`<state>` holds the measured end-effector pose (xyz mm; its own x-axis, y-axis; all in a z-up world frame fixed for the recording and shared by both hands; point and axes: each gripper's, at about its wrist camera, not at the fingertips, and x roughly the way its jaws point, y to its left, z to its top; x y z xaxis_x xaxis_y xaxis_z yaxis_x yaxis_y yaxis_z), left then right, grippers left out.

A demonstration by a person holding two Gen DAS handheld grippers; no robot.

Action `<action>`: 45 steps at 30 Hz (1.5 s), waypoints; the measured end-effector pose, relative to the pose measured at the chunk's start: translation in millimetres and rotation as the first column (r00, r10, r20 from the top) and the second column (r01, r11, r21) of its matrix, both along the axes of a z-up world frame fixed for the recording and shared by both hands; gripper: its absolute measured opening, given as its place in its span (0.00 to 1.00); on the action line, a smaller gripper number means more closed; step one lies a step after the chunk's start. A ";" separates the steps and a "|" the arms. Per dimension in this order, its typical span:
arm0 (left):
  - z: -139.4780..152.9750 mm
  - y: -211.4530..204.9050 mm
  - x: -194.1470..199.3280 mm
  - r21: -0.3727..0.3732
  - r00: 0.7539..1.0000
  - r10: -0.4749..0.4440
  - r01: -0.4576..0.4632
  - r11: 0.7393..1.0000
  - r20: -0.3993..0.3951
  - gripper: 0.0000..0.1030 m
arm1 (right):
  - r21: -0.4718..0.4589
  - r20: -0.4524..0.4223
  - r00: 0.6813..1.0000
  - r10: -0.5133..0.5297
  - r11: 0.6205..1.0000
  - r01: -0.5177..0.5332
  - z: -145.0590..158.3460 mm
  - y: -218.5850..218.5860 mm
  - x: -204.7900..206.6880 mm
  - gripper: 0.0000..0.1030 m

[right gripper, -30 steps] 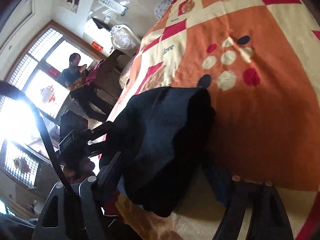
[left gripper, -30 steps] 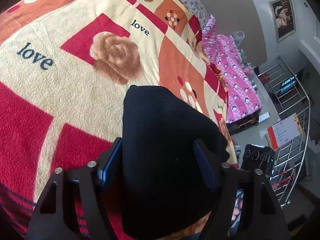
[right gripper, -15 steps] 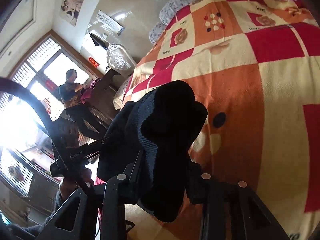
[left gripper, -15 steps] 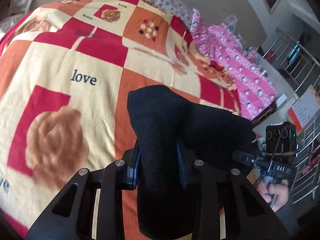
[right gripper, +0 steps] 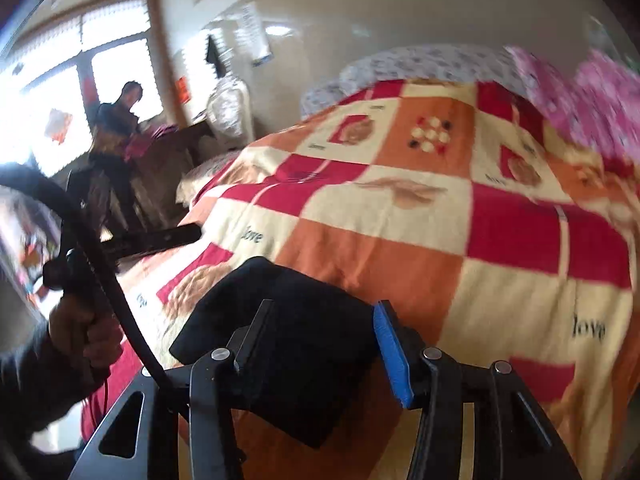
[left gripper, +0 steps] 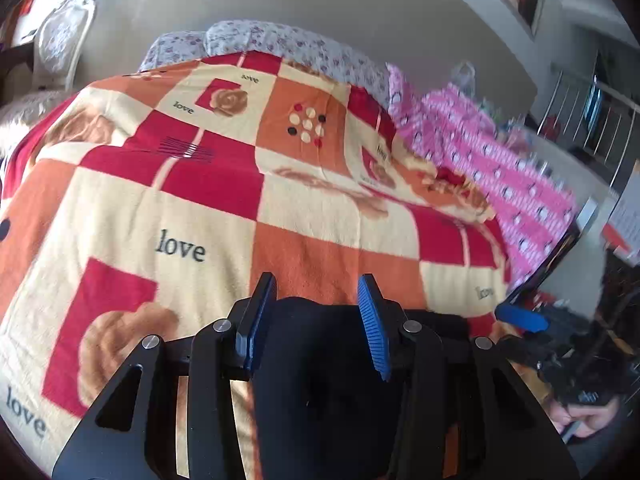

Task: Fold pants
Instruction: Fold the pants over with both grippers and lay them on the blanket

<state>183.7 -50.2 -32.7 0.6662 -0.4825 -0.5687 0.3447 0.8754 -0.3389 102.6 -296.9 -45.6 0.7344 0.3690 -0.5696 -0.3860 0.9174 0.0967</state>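
Claws (left gripper: 316, 322) opening, pants (left gripper: 324, 392) between.

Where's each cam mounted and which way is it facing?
Left wrist: on the left claw, angled down across the patchwork blanket toward the pillows; its jaws are opening around the black pants.
Right wrist: on the right claw, same heading; jaws opening, a hand at left.
Shared: blanket, pants, pink bedding.

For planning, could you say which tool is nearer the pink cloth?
Right. The right tool is on the pink cloth's side; the left tool lies farther away. Both jaws are opening, black pants between them.
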 end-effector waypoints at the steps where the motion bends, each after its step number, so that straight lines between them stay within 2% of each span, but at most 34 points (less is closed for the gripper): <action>1: -12.8 -5.6 9.5 0.026 0.999 0.008 -0.007 1.000 -0.042 0.39 | -0.062 0.004 0.999 0.033 0.998 -0.032 -2.7 18.2 10.2 0.47; 3: -43.9 -15.1 28.1 0.055 0.988 0.018 -0.009 0.998 -0.155 0.39 | -0.149 -0.017 0.999 0.038 0.988 -0.040 -19.6 37.0 36.9 0.47; 4: -54.5 -18.0 31.3 0.070 0.981 0.013 0.000 0.998 -0.193 0.40 | -0.173 -0.060 0.998 0.027 0.984 -0.037 -33.5 39.8 51.5 0.47; 6: -57.4 -18.2 25.9 0.080 0.991 0.005 0.006 0.997 -0.133 0.40 | -0.164 -0.207 0.978 0.008 0.986 -0.042 -73.1 31.8 69.5 0.48; 8: -56.0 -19.8 30.2 0.092 0.988 -0.006 0.020 0.996 -0.151 0.40 | -0.086 -0.192 0.981 0.014 0.996 -0.031 -86.9 9.3 61.3 0.49; 10: -49.4 -18.2 33.1 0.098 0.984 -0.020 0.038 0.994 -0.178 0.40 | -0.054 -0.212 0.977 0.008 0.998 -0.020 -85.0 7.2 67.4 0.49; 12: -30.3 -10.6 20.7 0.099 0.991 -0.016 0.030 0.995 -0.134 0.40 | -0.084 -0.220 0.976 -0.004 0.996 -0.015 -77.4 16.8 74.6 0.48; 14: -11.2 3.5 -5.6 0.055 0.998 -0.021 0.025 0.998 -0.062 0.40 | -0.094 -0.187 0.982 -0.017 0.996 0.000 -56.6 17.4 52.3 0.48; 16: 0.8 14.2 -35.3 0.016 0.998 -0.066 0.067 0.998 -0.010 0.40 | -0.088 -0.111 0.994 0.000 0.996 -0.010 -31.4 17.2 7.7 0.48; 17: -0.6 15.2 -49.3 0.021 0.995 -0.097 0.097 0.995 -0.002 0.40 | -0.091 -0.083 0.996 0.023 0.995 -0.030 -24.5 20.3 -5.9 0.48; 19: -16.9 8.9 -59.6 0.052 0.989 -0.143 0.146 0.988 -0.049 0.40 | -0.098 -0.083 0.993 0.079 0.991 -0.087 -26.6 27.9 -20.9 0.48; 21: -45.0 -2.0 -53.0 0.094 0.978 -0.155 0.168 0.981 -0.139 0.40 | -0.130 -0.143 0.987 0.074 0.987 -0.093 -49.5 32.4 -23.4 0.49; 22: -54.6 -5.2 -50.2 0.116 0.978 -0.145 0.163 0.980 -0.153 0.40 | -0.150 -0.189 0.981 0.051 0.985 -0.080 -68.0 31.7 -17.4 0.49; 23: -54.9 -6.0 -50.8 0.112 0.980 -0.148 0.163 0.980 -0.130 0.40 | -0.140 -0.163 0.986 0.039 0.988 -0.062 -76.1 27.9 -17.8 0.49; 24: -53.9 -6.3 -47.6 0.105 0.977 -0.150 0.167 0.980 -0.152 0.40 | -0.108 -0.148 0.988 0.040 0.993 -0.057 -76.3 24.0 -19.0 0.49; 26: -46.4 -4.1 -42.3 0.086 0.970 -0.150 0.169 0.982 -0.192 0.40 | -0.061 -0.177 0.984 0.027 0.997 -0.038 -73.7 19.6 -12.1 0.49; 27: -39.0 -1.3 -43.7 0.083 0.973 -0.144 0.161 0.984 -0.180 0.40 | -0.061 -0.185 0.982 0.023 0.998 -0.035 -70.3 21.2 -9.3 0.49; 29: -23.9 6.3 -54.8 0.062 0.985 -0.133 0.140 0.988 -0.107 0.40 | -0.070 -0.185 0.983 0.013 0.997 -0.026 -60.2 26.3 -9.7 0.49; 30: -20.9 8.4 -57.8 0.041 0.987 -0.136 0.140 0.989 -0.087 0.40 | -0.064 -0.153 0.988 0.001 0.998 -0.011 -50.0 26.4 -15.9 0.49; 32: -28.7 3.0 -54.8 0.008 0.977 -0.174 0.176 0.984 -0.124 0.40 | -0.061 -0.086 0.995 -0.043 0.997 0.037 -37.4 28.4 -18.0 0.49; 34: -52.5 -8.0 -47.9 0.040 0.955 -0.202 0.215 0.976 -0.215 0.40 | -0.030 -0.082 0.993 -0.085 0.996 0.083 -33.9 27.1 -4.7 0.49; 35: -56.3 -10.0 -52.2 0.058 0.962 -0.209 0.222 0.973 -0.172 0.41 | -0.019 -0.104 0.990 -0.093 0.996 0.091 -37.2 26.7 1.5 0.49; 36: -55.2 -11.4 -56.6 0.072 0.965 -0.223 0.234 0.970 -0.140 0.41 | -0.041 -0.167 0.980 -0.105 0.994 0.100 -48.3 28.8 12.5 0.49; 37: -54.2 -11.9 -57.4 0.084 0.964 -0.225 0.239 0.967 -0.142 0.41 | -0.089 -0.225 0.967 -0.117 0.991 0.099 -60.5 31.6 19.2 0.50; 38: -50.8 -10.3 -58.4 0.086 0.965 -0.217 0.231 0.969 -0.147 0.41 | -0.165 -0.221 0.967 -0.129 0.982 0.093 -68.7 37.5 20.7 0.50; 39: -46.7 -7.1 -60.1 0.078 0.967 -0.209 0.222 0.972 -0.149 0.41 | -0.187 -0.185 0.975 -0.126 0.978 0.091 -62.9 39.0 14.6 0.50; 41: -40.5 -3.1 -64.4 0.077 0.973 -0.189 0.201 0.977 -0.134 0.41 | -0.181 -0.147 0.980 -0.133 0.978 0.105 -48.4 39.3 -1.5 0.50; 43: -48.3 -10.7 -60.6 0.118 0.970 -0.183 0.203 0.972 -0.159 0.41 | -0.169 -0.099 0.992 -0.081 0.983 0.064 -39.6 41.8 -21.8 0.61; 44: -49.3 -13.6 -60.3 0.144 0.972 -0.173 0.196 0.970 -0.159 0.41 | -0.194 -0.123 0.990 -0.064 0.980 0.039 -46.3 46.0 -23.5 0.72; 45: -46.1 -16.3 -64.0 0.164 0.976 -0.161 0.185 0.969 -0.146 0.41 | -0.275 -0.187 0.979 -0.085 0.961 0.031 -63.1 51.9 -18.1 0.69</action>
<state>119.7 -66.5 -78.8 0.4956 -0.4684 -0.7314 0.4589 0.8562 -0.2374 84.5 -245.0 -108.6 0.6144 0.1418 -0.7762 -0.3295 0.9400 -0.0890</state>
